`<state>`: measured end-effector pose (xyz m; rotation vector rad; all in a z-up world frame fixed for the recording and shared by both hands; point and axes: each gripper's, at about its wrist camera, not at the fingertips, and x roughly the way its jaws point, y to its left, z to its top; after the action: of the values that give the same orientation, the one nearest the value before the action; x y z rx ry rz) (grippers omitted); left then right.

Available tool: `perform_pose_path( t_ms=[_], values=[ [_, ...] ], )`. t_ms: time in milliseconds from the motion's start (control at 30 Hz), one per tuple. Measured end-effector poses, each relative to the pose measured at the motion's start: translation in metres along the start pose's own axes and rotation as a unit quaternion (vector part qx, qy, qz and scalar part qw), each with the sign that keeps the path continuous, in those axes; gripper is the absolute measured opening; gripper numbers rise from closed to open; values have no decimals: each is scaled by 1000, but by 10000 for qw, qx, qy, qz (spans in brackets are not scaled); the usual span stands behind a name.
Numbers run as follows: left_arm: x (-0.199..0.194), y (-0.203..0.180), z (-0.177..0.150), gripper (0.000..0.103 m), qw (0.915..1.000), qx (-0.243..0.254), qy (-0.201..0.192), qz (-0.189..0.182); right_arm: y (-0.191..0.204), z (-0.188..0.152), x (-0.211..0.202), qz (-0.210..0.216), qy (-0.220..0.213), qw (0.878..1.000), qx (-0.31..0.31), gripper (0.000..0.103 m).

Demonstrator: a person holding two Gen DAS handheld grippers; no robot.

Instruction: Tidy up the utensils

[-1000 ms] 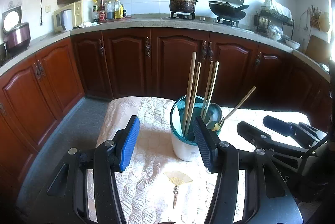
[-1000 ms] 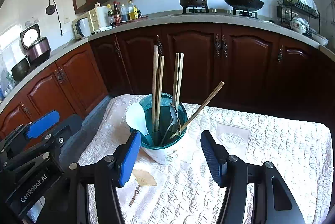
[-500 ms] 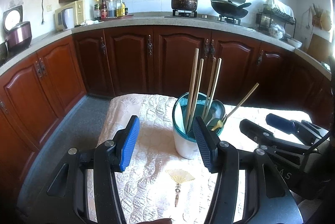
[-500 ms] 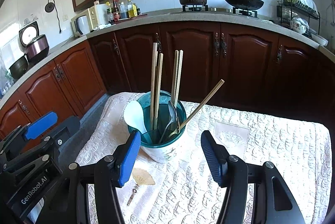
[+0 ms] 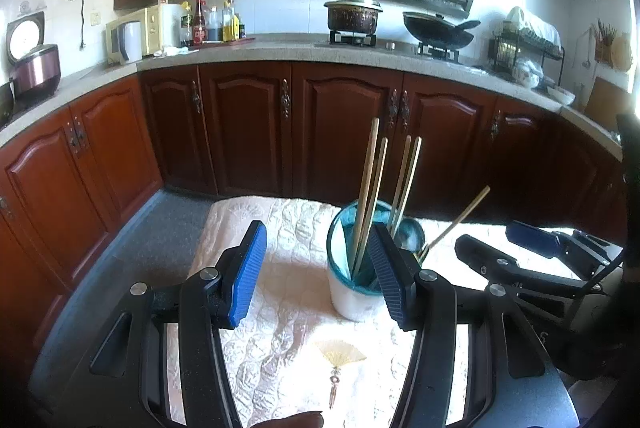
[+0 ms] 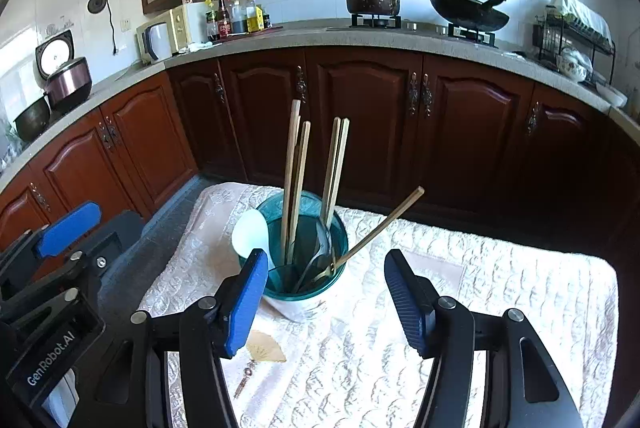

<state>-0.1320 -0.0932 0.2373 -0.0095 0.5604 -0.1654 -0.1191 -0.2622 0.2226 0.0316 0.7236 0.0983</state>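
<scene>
A white utensil holder with a teal liner stands on the quilted cream tablecloth. In it are several upright wooden chopsticks, one slanted chopstick, a white spoon and metal spoons. My left gripper is open in front of the holder and to its left, its right pad covering part of the rim. My right gripper is open too, just short of the holder, with nothing between its pads. Each gripper shows at the edge of the other's view: the right gripper and the left gripper.
A small fan-shaped charm with a tassel lies on the cloth in front of the holder. Dark wooden cabinets and a grey counter with a pot, a wok and bottles run behind the table. Grey floor lies to the left.
Both grippers stay open and hardly move. The holder sits slightly lower in the left wrist view; nothing was taken or released.
</scene>
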Motion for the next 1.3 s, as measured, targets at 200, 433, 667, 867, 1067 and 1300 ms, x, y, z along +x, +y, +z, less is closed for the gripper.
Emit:
perform_pose_path(
  t_ms=[200,433,667,867,1067,1300],
  values=[
    [0,0,4,53,9999,-110,-50,-47,1,11,-1,-75,54,9996,-275,59],
    [5,1,3,53,9996,-277,36,-78,0,8,3,-25,98,9994,-338,60],
    [12,-5,4,53,9998,135,158,38,-13,2,18,94,15,9998,159,60],
    [20,-10,4,53,9982,509,304,91,-20,1,29,104,-13,9990,424,61],
    [27,-11,6,53,9981,545,297,-1,-21,5,34,-36,11,9992,404,61],
    [37,1,10,53,9996,166,208,-126,-14,12,38,-174,207,9996,68,61]
  ],
)
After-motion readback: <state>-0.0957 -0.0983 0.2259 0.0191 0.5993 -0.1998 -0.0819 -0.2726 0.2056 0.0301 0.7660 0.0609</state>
